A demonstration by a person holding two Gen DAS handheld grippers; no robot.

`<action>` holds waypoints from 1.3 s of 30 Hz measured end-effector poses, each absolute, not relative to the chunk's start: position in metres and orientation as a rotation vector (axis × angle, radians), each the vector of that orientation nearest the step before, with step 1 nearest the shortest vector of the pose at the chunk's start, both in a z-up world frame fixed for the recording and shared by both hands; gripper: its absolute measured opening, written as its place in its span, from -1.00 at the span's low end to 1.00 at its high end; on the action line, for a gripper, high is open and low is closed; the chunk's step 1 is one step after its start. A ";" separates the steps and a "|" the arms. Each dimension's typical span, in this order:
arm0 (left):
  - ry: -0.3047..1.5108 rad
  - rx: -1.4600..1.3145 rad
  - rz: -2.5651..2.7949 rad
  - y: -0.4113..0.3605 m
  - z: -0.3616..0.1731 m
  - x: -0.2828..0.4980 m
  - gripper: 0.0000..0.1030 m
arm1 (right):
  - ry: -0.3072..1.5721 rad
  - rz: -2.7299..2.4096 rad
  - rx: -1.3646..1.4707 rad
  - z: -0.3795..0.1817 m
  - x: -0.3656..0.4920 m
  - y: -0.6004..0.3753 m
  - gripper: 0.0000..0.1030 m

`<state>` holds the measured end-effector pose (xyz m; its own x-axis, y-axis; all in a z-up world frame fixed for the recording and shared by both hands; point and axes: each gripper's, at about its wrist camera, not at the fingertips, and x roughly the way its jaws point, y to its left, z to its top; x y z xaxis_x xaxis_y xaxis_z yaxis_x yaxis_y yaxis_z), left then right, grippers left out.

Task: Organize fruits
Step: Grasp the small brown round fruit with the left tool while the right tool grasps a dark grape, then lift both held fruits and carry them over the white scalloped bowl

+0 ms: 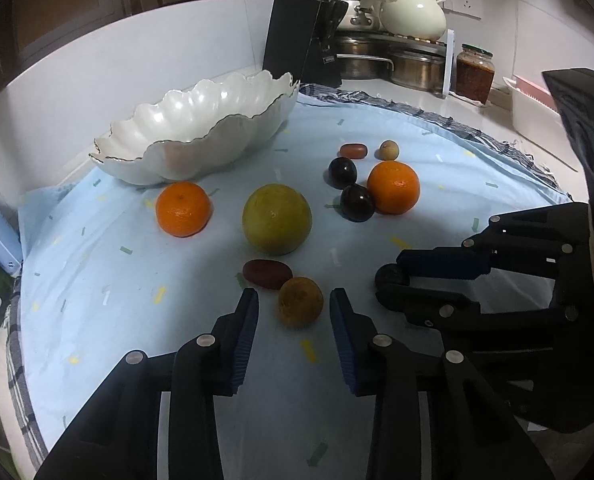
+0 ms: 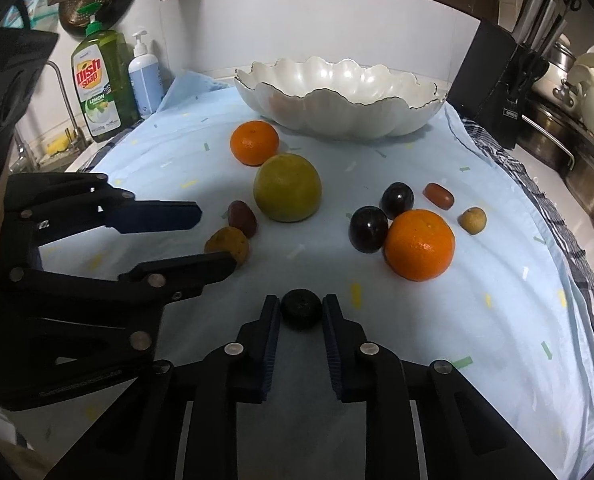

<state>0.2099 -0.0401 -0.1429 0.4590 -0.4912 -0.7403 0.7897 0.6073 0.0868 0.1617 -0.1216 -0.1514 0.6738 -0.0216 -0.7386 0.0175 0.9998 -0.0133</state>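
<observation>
Worktop under a pale blue patterned cloth (image 1: 97,280). Scalloped white pearlescent bowl (image 2: 337,96) stands at the far edge. Before it lie a large yellow-green citrus (image 1: 277,218), two orange mandarins (image 1: 183,209) (image 1: 394,187), two dark purple plums (image 2: 368,229) (image 2: 396,200) and two reddish-brown oblong fruits (image 1: 267,274) (image 1: 353,151). Left tongs (image 1: 293,308) stand wide open around a small brown round fruit (image 1: 300,301), pads apart from it. Right tongs (image 2: 300,312) grip a small black round fruit (image 2: 301,309), both pads touching it.
</observation>
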 end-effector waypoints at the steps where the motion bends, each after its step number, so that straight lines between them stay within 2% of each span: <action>1: 0.749 0.451 -0.826 -0.041 -0.144 0.212 -0.36 | 0.831 -0.021 -0.009 -0.152 0.163 -0.121 -0.56; 9: 0.783 0.431 -0.836 -0.046 -0.149 0.215 -0.50 | 0.835 -0.010 -0.001 -0.151 0.163 -0.122 -0.60; 17: 0.783 0.401 -0.821 -0.041 -0.136 0.213 -0.50 | 0.808 -0.026 0.005 -0.141 0.160 -0.123 -0.60; 29: 0.744 0.311 -0.703 -0.032 -0.099 0.217 -0.50 | 0.719 -0.056 0.040 -0.106 0.162 -0.134 -0.60; 39: 0.629 0.247 -0.548 -0.034 -0.049 0.221 -0.50 | 0.603 -0.042 -0.041 -0.052 0.178 -0.147 -0.60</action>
